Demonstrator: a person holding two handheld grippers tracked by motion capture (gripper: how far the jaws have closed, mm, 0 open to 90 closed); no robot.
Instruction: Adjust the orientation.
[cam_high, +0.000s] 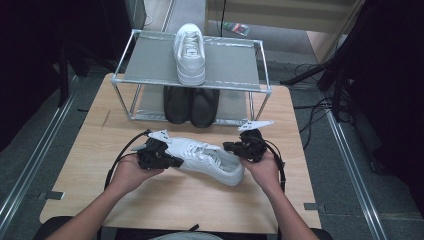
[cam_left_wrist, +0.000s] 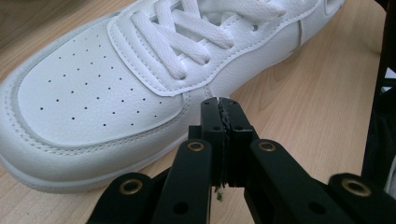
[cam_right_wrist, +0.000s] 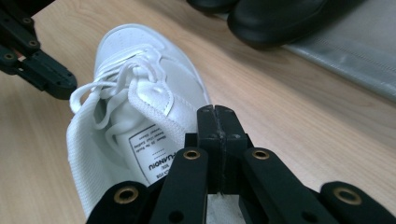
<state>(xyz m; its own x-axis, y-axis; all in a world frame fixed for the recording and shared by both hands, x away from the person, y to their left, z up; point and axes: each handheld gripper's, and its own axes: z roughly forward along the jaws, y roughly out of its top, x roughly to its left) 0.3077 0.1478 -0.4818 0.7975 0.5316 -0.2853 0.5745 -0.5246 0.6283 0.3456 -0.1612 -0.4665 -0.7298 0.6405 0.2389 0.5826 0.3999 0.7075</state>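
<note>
One white shoe (cam_high: 190, 52) is up on the top shelf of the rack (cam_high: 130, 49) at the far side of the bench (cam_high: 175, 200), toe pointing near, and a pair of black shoes (cam_high: 191, 106) sits on the lower shelf right under it. The mate, the sneaker (cam_high: 210, 160), lies on the bench just near of the rack, toe to the left and heel to the right. The left claw (cam_high: 176, 162) is at the toe end, its jaws pressed together with nothing between them; the left gripper view has the tips just beside the sneaker's (cam_left_wrist: 107, 88) side seam, whether touching I can't tell. The right claw (cam_high: 227, 147) comes in at the heel end, jaws likewise pressed together and empty; in the right gripper view they sit just by the collar of the sneaker (cam_right_wrist: 140, 116), by the printed label inside. So by my reading we're about halfway: one white shoe shelved, room beside it on the top shelf, and this one not yet gripped or lifted. What's left looks like taking hold at toe and heel, carrying it up and setting it next to its partner.
</note>
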